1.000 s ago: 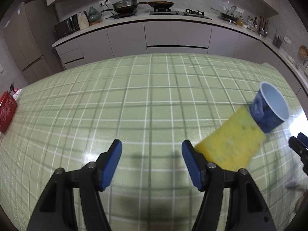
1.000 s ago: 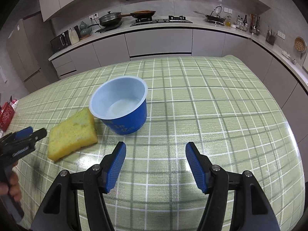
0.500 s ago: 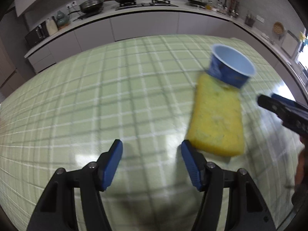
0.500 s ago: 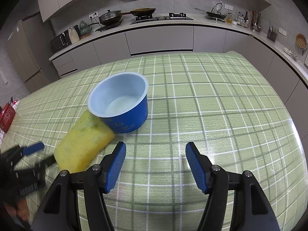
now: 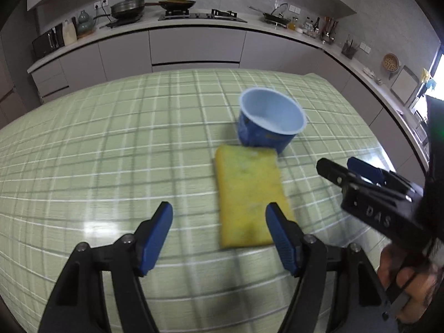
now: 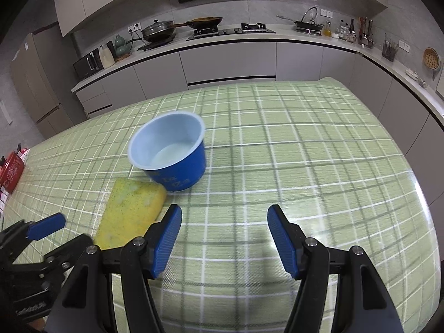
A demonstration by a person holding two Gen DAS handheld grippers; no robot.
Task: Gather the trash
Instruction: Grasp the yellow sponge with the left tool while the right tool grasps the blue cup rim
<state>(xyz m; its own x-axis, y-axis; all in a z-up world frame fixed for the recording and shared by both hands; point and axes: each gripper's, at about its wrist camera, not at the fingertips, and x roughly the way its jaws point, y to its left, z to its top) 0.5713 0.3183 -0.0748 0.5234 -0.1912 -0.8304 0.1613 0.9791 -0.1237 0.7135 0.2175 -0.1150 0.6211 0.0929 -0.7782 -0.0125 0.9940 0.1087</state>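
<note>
My left gripper [image 5: 219, 219] fingers, just widening, are gripping nothing; sponge [image 5: 249, 197] lying beside the right-hand pad, presumably next pickup. Right gripper [image 6: 223, 227] hanging open, empty.

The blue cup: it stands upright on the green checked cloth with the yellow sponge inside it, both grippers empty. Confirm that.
Not quite. The yellow sponge is not inside the blue cup; it lies flat on the green checked cloth beside the cup, at its base, as the right wrist view shows. The cup does stand upright, and the left gripper and right gripper are both empty.
</note>
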